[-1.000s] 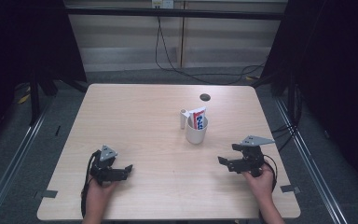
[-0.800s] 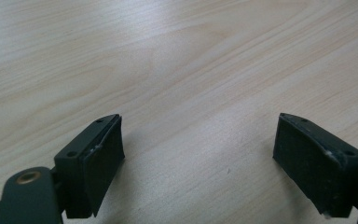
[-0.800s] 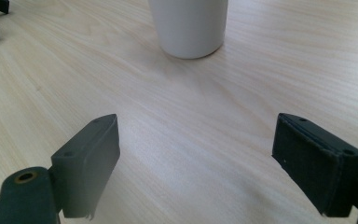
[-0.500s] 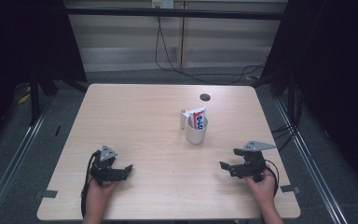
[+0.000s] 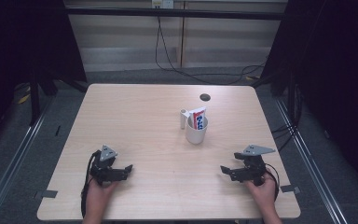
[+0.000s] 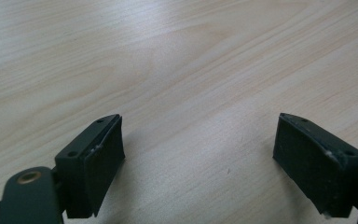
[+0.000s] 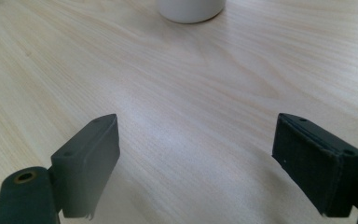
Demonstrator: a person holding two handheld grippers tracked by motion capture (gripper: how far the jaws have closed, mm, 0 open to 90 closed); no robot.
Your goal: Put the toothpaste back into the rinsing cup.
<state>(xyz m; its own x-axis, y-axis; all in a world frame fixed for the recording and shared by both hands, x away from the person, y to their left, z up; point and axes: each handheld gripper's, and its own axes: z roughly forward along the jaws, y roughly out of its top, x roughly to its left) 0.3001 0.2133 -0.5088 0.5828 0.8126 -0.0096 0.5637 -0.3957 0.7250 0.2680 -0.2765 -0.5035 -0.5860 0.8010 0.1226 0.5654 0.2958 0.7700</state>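
A white cup [image 5: 196, 132] is standing upright a little right of the middle of the light wooden table [image 5: 135, 116], and a red, white and blue toothpaste tube [image 5: 197, 116] is leaning out of its mouth, its top tilting toward one o'clock. A small white upright piece [image 5: 183, 118] is standing just beside the cup at its ten o'clock; whether the two are touching is hard to tell. The left gripper [image 5: 125, 171] is lying low near the table's front edge at about seven o'clock from the cup and well apart from it, with the person's left hand [image 5: 98, 195] wrapping its handle from below. Its jaws are pointing toward three o'clock, and in the left gripper view they are standing wide apart with nothing but bare wood grain between them [image 6: 198, 158]. The right gripper [image 5: 224, 171] is sitting at about five o'clock from the cup, nearer to it than the left one yet not touching it, and the right hand [image 5: 263, 191] is holding it from behind. Its jaws are pointing toward nine o'clock; in the right gripper view they are spreading wide over empty tabletop [image 7: 196, 163], and the rounded base of the cup [image 7: 190, 9] is showing at twelve o'clock, well ahead of the tips. A dark round hole [image 5: 205, 97] is sitting in the tabletop at twelve o'clock from the cup, near the far edge.
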